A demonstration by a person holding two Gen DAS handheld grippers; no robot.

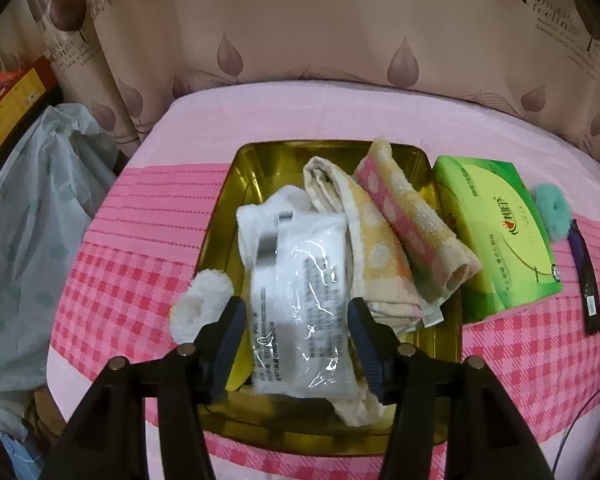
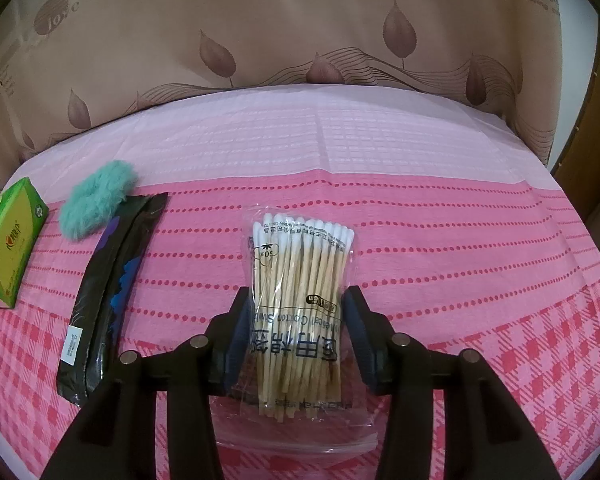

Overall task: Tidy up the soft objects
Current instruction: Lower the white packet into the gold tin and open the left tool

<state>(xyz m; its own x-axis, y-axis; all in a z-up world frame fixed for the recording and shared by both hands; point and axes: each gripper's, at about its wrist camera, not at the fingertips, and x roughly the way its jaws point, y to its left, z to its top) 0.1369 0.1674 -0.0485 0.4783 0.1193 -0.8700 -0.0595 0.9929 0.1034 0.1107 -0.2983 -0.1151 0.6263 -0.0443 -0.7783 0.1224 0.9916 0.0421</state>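
Over the gold tin (image 1: pixel 220 216) on the pink-covered bed (image 2: pixel 420 152), the left gripper (image 1: pixel 296 332) points forward and down, its fingers (image 1: pixel 230 332) flanking a clear-wrapped white packet (image 1: pixel 300 280) lying on the towels (image 1: pixel 404 220); contact is uncertain. The right gripper (image 2: pixel 296 324), level and low, has fingers (image 2: pixel 358 320) bracketing a cotton swab bag (image 2: pixel 300 280). Judged step: loading the tin. Next: carry the swabs left into it.

A gold tin (image 1: pixel 220 216) holds a white packet (image 1: pixel 300 300) and a pink-and-yellow dotted towel (image 1: pixel 412 216); beside it, a green box (image 1: pixel 496 232), teal puff (image 2: pixel 96 200) and black pouch (image 2: pixel 112 280) lie on pink checked cloth (image 2: pixel 460 260) before a beige leaf-print curtain (image 2: pixel 300 32).
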